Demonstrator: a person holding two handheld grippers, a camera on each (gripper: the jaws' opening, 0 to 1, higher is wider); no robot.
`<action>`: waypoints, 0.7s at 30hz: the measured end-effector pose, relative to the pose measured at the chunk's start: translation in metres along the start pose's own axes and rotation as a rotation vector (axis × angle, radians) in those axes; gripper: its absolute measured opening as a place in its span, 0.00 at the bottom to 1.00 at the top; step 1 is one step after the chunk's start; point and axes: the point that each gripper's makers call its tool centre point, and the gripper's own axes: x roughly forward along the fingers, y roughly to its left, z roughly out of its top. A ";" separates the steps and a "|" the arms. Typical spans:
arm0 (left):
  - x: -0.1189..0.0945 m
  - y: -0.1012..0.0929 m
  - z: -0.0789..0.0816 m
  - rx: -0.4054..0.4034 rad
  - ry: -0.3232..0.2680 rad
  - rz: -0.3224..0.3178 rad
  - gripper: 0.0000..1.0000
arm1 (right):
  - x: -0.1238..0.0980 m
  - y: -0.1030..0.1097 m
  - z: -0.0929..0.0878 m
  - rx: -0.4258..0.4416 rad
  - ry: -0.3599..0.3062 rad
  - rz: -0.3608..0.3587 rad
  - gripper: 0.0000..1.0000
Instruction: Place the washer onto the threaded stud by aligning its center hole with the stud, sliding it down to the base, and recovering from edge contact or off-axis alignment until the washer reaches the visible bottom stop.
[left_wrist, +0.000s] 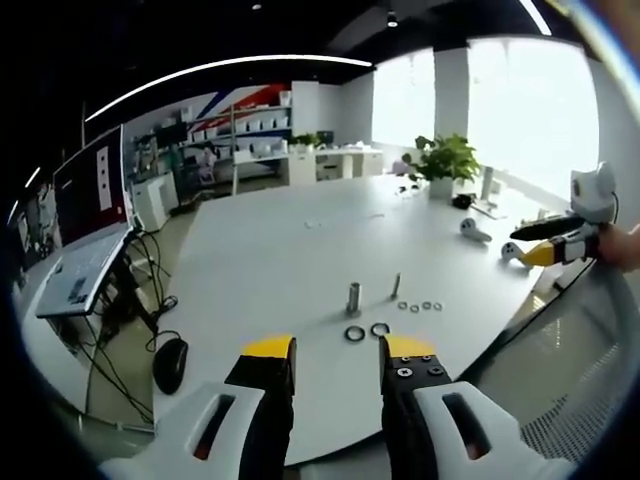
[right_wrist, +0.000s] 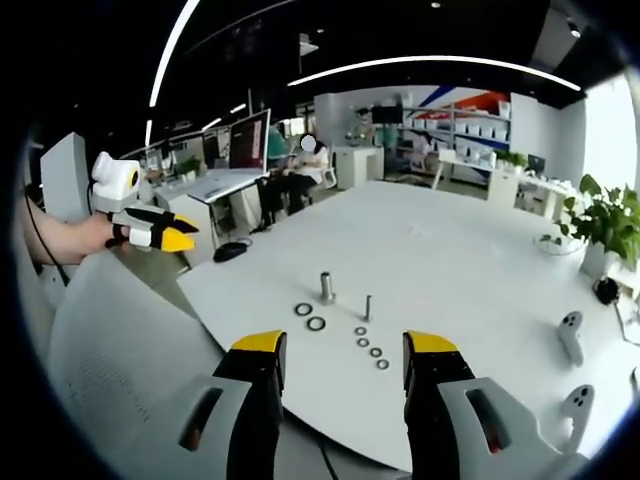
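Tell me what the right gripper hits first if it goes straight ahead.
Likely the two dark ring washers on the white table, just ahead of the open right gripper; the metal stud stands beyond. Depth is uncertain.

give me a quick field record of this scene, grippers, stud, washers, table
left gripper: open, empty, short of the parts
right gripper: open, empty, short of the parts
threaded stud: upright on the table, bare
thick post: upright beside the stud
large rings: two, flat, near the post
small washers: four in a row, flat, near the stud
table: white
task state: no washer picked up yet
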 end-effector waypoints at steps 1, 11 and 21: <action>0.000 0.000 0.000 0.003 0.003 -0.001 0.31 | 0.000 0.000 0.000 -0.001 0.001 0.000 0.49; 0.000 0.001 -0.001 -0.003 0.005 0.002 0.31 | 0.000 0.000 0.001 0.000 -0.003 0.001 0.49; -0.001 0.005 0.000 -0.012 0.003 0.022 0.31 | 0.001 0.002 -0.001 0.001 0.008 0.015 0.49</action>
